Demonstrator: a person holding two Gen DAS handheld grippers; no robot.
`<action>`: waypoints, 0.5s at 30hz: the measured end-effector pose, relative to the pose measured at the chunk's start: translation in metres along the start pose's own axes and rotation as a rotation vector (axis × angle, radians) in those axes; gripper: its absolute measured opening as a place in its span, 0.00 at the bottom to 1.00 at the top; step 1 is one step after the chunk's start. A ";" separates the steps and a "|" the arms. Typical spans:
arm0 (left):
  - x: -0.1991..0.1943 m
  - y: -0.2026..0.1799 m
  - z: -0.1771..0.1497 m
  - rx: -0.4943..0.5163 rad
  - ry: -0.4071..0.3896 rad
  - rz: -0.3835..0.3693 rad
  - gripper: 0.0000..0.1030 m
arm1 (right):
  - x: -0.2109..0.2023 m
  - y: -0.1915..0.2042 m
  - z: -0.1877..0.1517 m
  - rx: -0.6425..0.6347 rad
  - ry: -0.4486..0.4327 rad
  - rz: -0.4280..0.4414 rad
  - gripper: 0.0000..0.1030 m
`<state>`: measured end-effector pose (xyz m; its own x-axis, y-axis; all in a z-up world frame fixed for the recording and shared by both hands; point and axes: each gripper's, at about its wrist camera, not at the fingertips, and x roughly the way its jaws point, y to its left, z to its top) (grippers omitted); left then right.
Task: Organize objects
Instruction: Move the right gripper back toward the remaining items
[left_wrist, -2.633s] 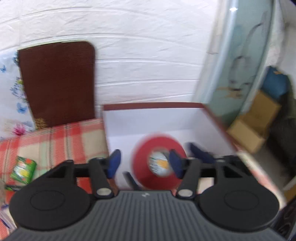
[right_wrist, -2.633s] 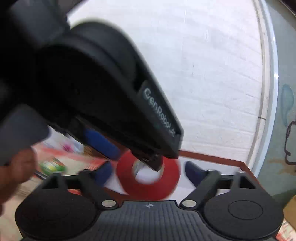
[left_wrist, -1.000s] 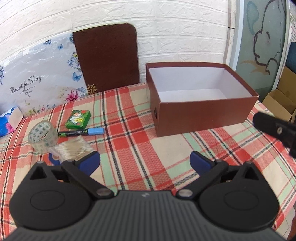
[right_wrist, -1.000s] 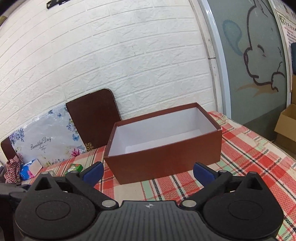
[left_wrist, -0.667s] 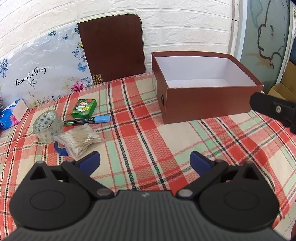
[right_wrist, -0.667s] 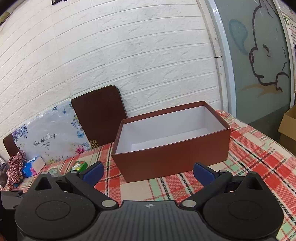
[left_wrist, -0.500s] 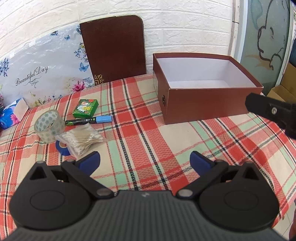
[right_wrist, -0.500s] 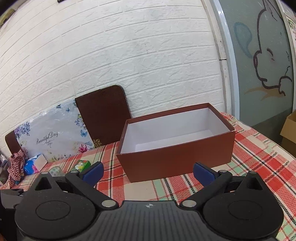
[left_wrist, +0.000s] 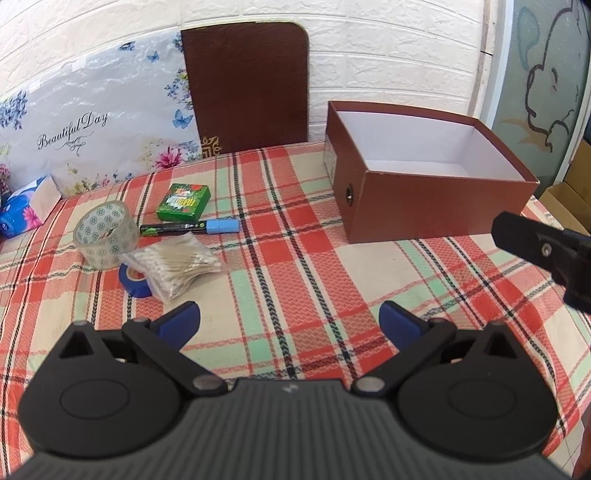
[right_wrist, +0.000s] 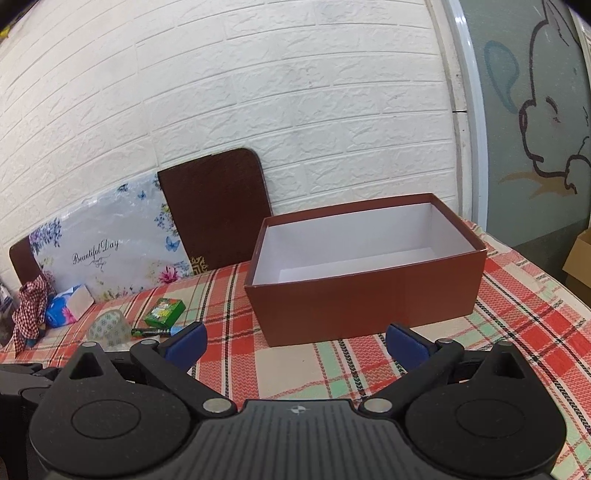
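An open brown box (left_wrist: 436, 206) with a white inside stands at the right of the plaid table; it also shows in the right wrist view (right_wrist: 369, 291). Left of it lie a green packet (left_wrist: 183, 203), a marker with a blue cap (left_wrist: 190, 228), a clear tape roll (left_wrist: 106, 233), a bag of cotton swabs (left_wrist: 177, 264) and a blue tape roll (left_wrist: 133, 282). My left gripper (left_wrist: 290, 321) is open and empty above the table's front. My right gripper (right_wrist: 295, 341) is open and empty in front of the box. The box floor is mostly hidden.
A brown board (left_wrist: 247, 85) and a floral panel (left_wrist: 92, 125) lean on the white brick wall. A blue tissue pack (left_wrist: 26, 210) lies at the far left. Part of the right gripper's body (left_wrist: 546, 251) juts in at the right. Cardboard boxes (left_wrist: 570, 199) stand beyond the table.
Earlier a red tape roll was held over the box; now both grippers are empty and drawn back to the table's front. In the last second both views shifted only slightly.
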<state>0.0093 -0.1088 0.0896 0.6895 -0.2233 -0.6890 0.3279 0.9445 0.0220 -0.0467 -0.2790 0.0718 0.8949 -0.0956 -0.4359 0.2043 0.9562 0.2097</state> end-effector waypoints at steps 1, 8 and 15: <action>0.002 0.003 -0.001 -0.007 0.003 0.001 1.00 | 0.002 0.003 -0.001 -0.006 0.006 0.002 0.99; 0.017 0.037 -0.009 -0.062 0.021 0.039 1.00 | 0.022 0.027 -0.014 -0.043 0.069 0.029 0.99; 0.032 0.108 -0.032 -0.155 0.013 0.137 1.00 | 0.056 0.066 -0.044 -0.119 0.213 0.134 0.99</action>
<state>0.0459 -0.0064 0.0464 0.7123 -0.0880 -0.6964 0.1277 0.9918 0.0052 -0.0006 -0.2091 0.0227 0.8043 0.0822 -0.5885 0.0303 0.9834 0.1787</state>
